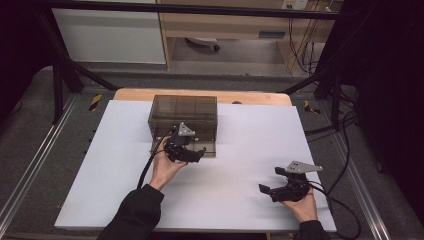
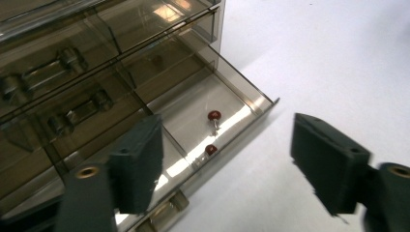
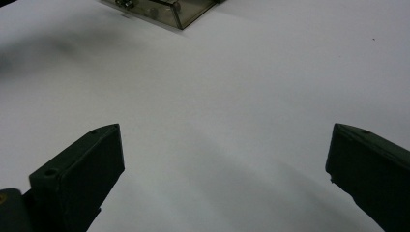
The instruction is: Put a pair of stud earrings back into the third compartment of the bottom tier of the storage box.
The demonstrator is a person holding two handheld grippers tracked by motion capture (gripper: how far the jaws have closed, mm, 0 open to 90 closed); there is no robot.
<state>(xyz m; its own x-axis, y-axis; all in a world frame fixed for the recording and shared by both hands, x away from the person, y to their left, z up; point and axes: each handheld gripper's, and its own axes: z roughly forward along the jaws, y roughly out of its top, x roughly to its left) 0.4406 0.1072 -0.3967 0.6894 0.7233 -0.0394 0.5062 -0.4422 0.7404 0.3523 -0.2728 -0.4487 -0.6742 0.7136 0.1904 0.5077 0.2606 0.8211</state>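
Left gripper view: the left gripper (image 2: 227,164), jaws apart and empty, hangs over a smoky transparent plastic drawer cabinet (image 2: 96,63) whose open bottom drawer (image 2: 232,104) holds two red-headed pins (image 2: 213,117). The right gripper (image 1: 280,186) rests wide open on the smooth white table (image 1: 240,150).

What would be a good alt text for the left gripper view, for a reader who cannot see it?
A smoky transparent drawer cabinet has its bottom drawer pulled out over a white table; two small red-headed pins lie inside. The left tongs hang open above the drawer's front edge, holding nothing.

Smoky brown drawer box (image 1: 184,117), red pins (image 2: 214,115)
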